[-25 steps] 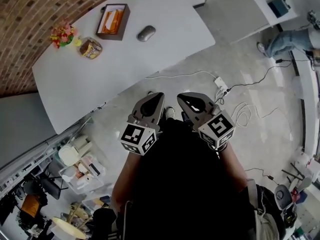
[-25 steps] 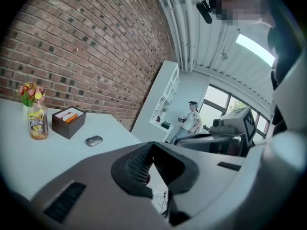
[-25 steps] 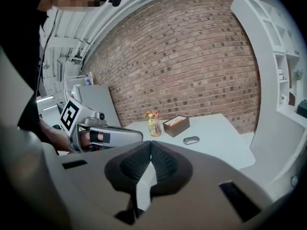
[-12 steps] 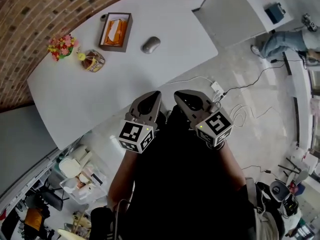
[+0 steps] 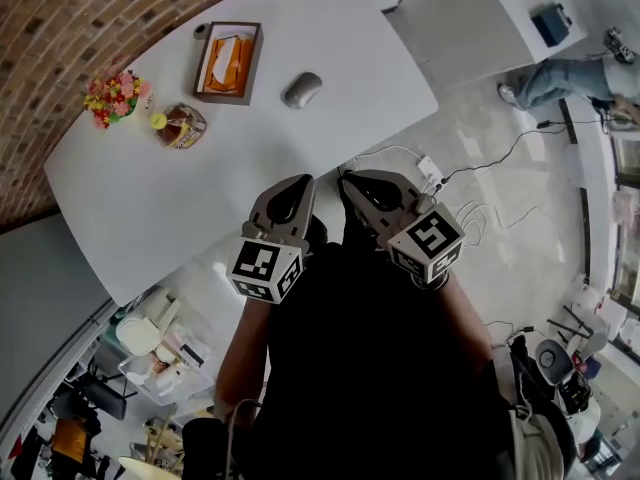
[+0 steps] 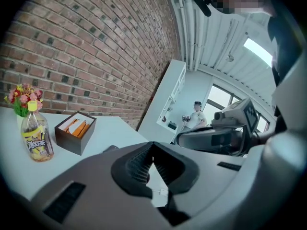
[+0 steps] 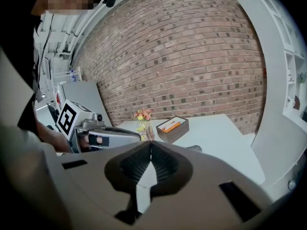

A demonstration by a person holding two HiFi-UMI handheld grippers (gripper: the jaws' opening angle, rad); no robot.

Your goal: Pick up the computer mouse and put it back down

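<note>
Grey tongs are both clenched on nothing, left tongs (image 5: 298, 182) and right tongs (image 5: 352, 180) side by side, well short of the wooden box (image 5: 228, 60), so I'd say you're only lining up. Computer mouse (image 5: 302, 90) lies on the bench (image 5: 250, 158) right of that box, untouched.

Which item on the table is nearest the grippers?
The grey computer mouse; the brown box, bottle and flowers all lie farther off, to its left in the head view.
</note>
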